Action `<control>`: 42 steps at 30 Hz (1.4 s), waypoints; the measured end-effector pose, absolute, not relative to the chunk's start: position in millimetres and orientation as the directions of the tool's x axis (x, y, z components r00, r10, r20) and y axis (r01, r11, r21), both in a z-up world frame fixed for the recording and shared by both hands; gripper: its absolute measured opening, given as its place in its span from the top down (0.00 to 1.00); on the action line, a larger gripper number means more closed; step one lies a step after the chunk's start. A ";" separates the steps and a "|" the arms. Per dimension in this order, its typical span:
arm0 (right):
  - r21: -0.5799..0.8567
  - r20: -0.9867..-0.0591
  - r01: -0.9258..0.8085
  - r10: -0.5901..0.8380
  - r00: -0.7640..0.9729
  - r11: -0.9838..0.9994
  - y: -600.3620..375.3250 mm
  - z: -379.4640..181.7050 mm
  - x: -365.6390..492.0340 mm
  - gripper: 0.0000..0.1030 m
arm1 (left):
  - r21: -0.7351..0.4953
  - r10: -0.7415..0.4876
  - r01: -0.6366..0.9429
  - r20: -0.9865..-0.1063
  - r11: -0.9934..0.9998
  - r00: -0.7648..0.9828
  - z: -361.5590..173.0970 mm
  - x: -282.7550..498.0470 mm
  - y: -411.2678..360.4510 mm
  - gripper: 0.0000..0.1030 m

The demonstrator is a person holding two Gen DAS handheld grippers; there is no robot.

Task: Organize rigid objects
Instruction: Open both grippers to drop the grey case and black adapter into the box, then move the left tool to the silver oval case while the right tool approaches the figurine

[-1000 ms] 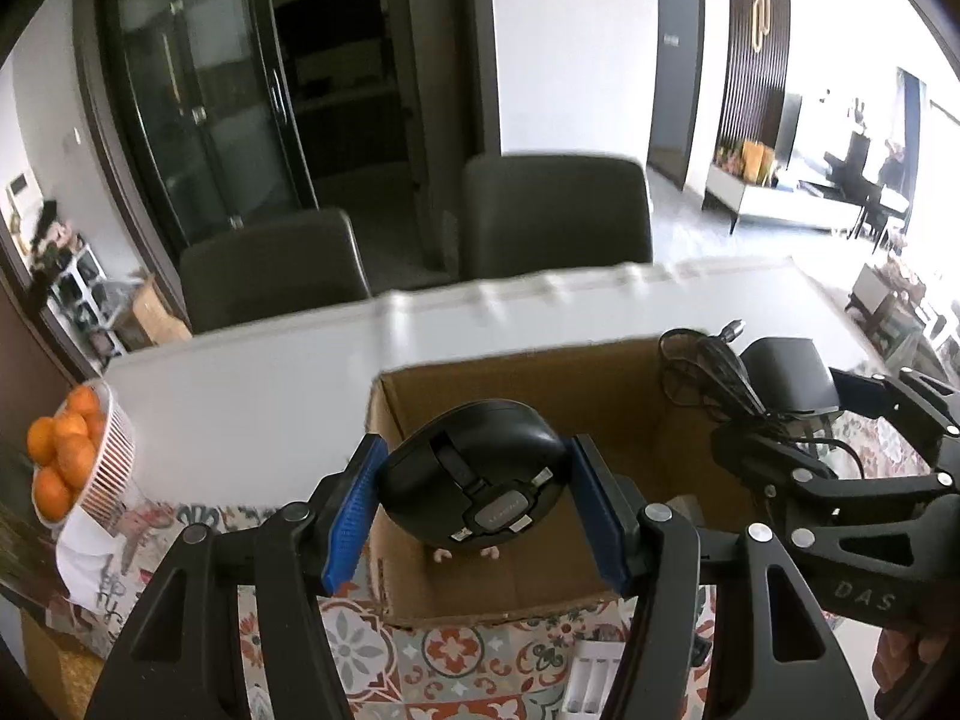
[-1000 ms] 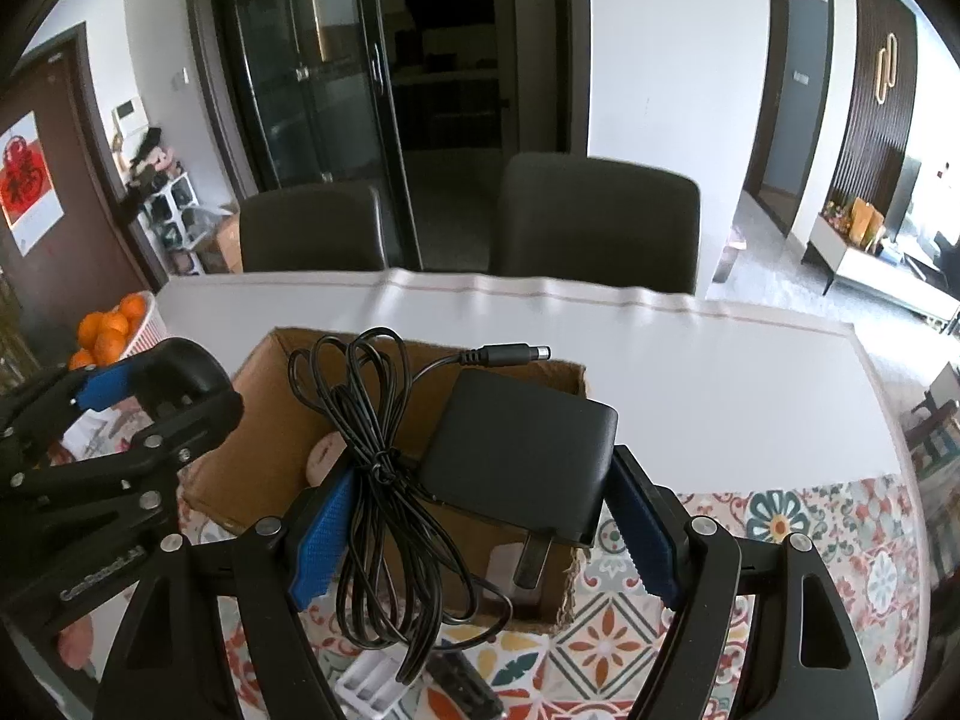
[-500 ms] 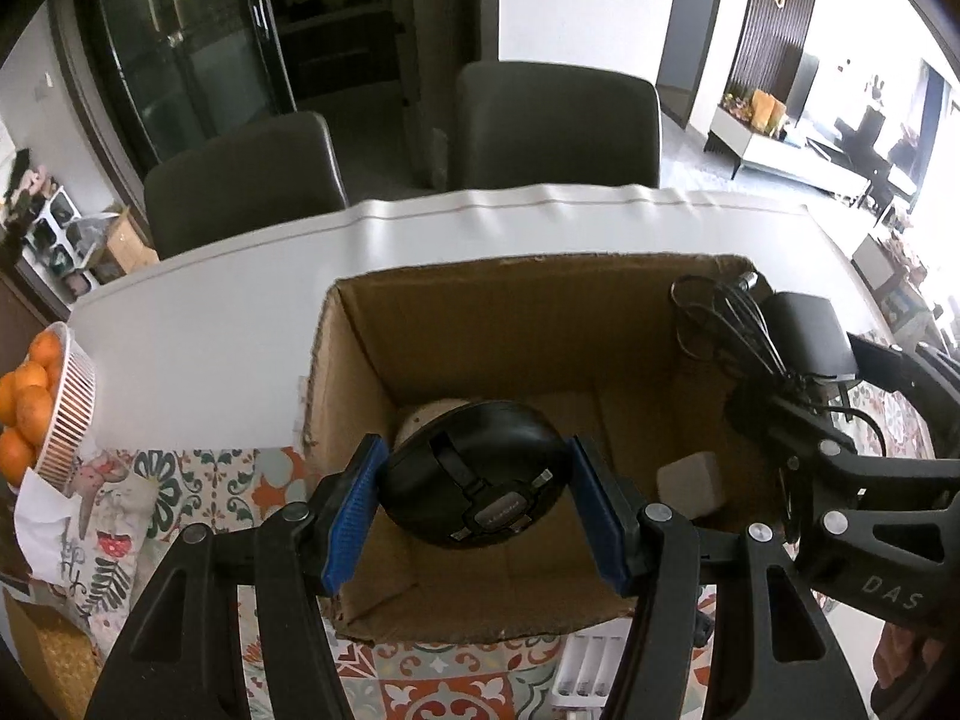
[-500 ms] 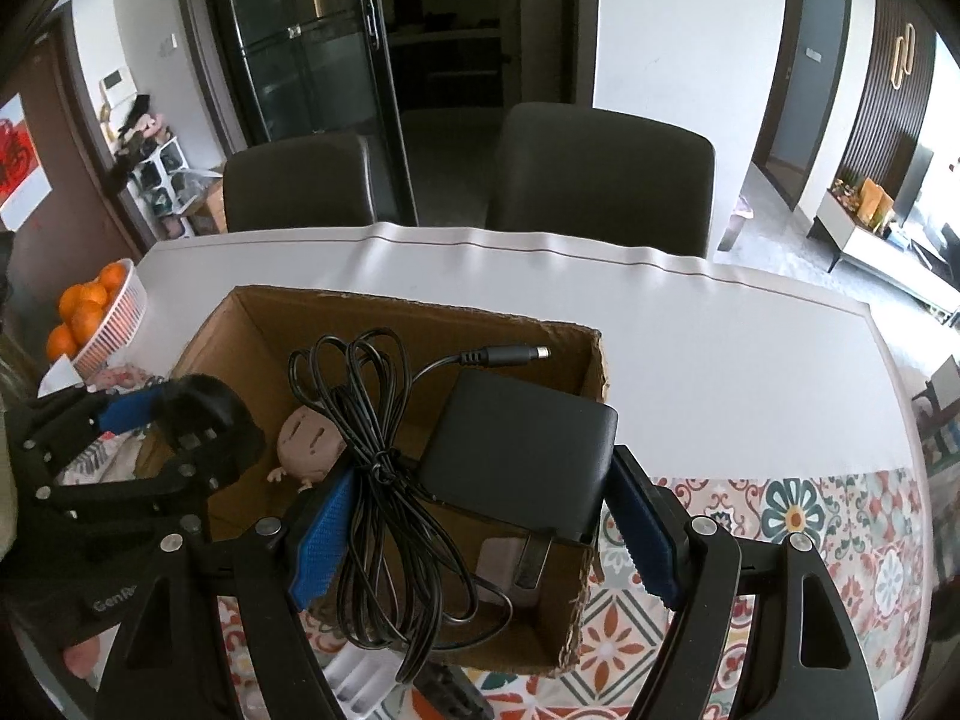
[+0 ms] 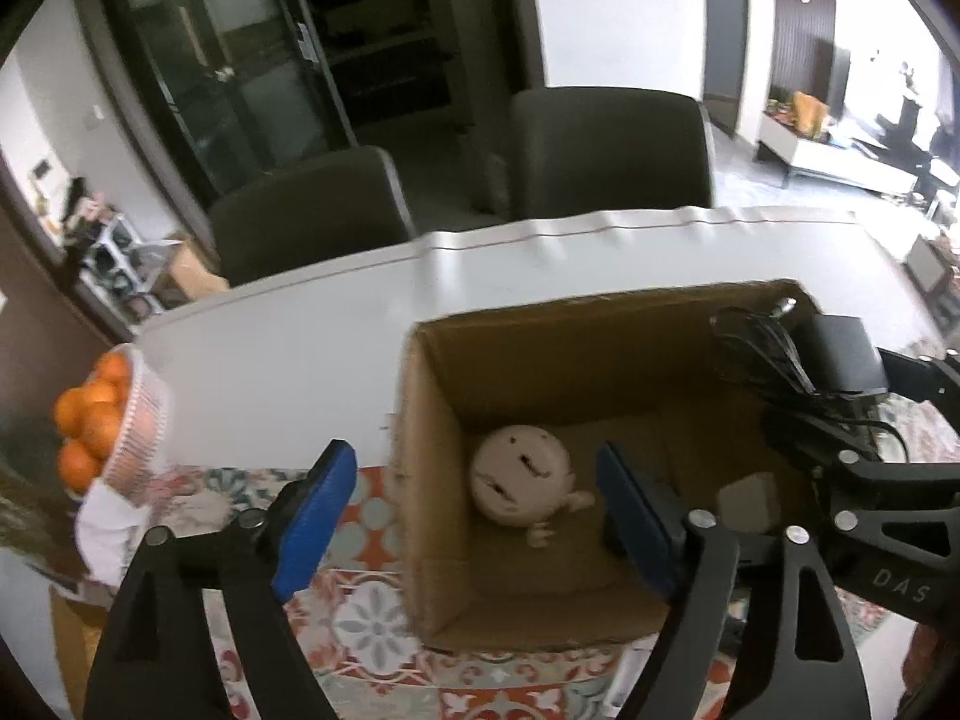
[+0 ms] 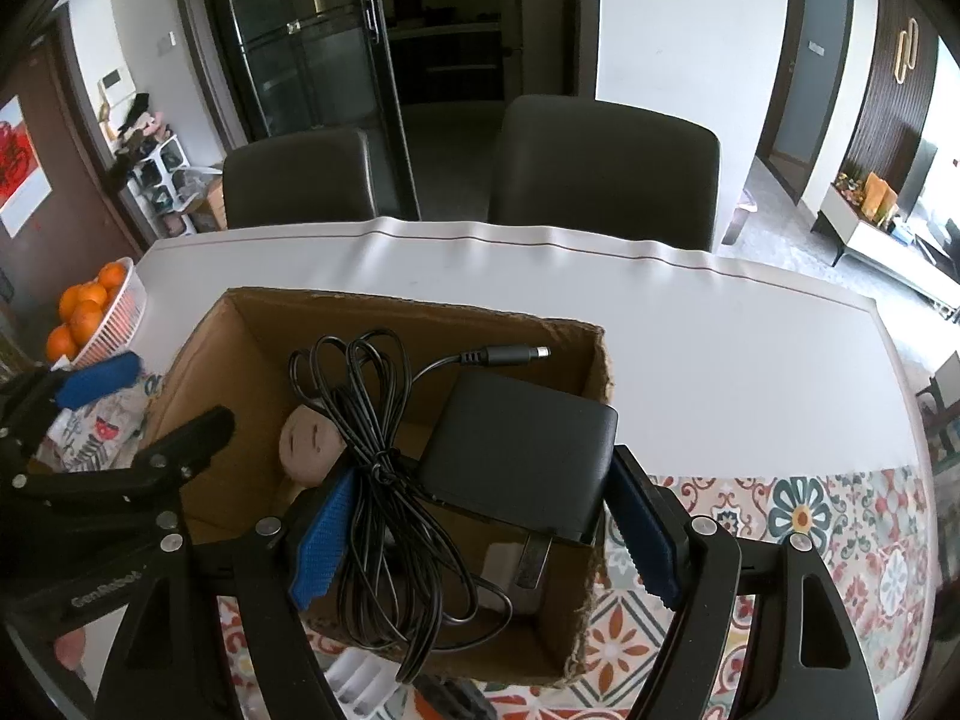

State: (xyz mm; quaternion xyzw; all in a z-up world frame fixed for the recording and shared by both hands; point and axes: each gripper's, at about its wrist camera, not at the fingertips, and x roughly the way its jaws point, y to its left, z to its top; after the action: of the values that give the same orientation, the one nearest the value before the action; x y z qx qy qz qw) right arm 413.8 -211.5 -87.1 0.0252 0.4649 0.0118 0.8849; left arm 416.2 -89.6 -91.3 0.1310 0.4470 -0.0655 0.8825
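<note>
the black rounded mouse that sat clamped between the left gripper's (image 5: 474, 516) blue pads half a second ago is gone from them; the jaws now stand wide apart and bare, hanging over the open brown cardboard box (image 5: 420, 396) at lower centre of the left view. where the mouse went cannot be told. inside the box lie a round beige doll head with small limbs (image 5: 519, 483) and a small white block (image 5: 750, 495) to its right. the right gripper (image 6: 480, 534) remains closed on the black power adapter (image 6: 522, 450), its bundled black cable (image 6: 372, 450) draped over the left pad, held above the box. a white basket of oranges (image 6: 117, 315) sits at left on the white table (image 6: 720, 360).
</note>
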 end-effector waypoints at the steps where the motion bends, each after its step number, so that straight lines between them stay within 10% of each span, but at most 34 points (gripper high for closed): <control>1: 0.054 -0.822 0.001 0.044 0.568 0.999 -209.7 -87.3 414.6 0.24 | 0.182 0.015 0.221 -0.801 0.958 0.598 -90.0 415.0 -86.7 0.18; 42: -0.002 -0.665 0.091 -0.069 0.743 0.996 -180.1 -33.9 274.0 0.18 | 0.166 -0.014 0.182 -0.702 0.969 0.712 -51.9 277.9 -40.5 0.06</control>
State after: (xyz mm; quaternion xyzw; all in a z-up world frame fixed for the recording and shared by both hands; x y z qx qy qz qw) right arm 274.0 -180.1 -33.9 0.0152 0.3557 -0.0427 0.9335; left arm 277.9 -40.5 -51.9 0.1121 0.3754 -0.0533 0.9185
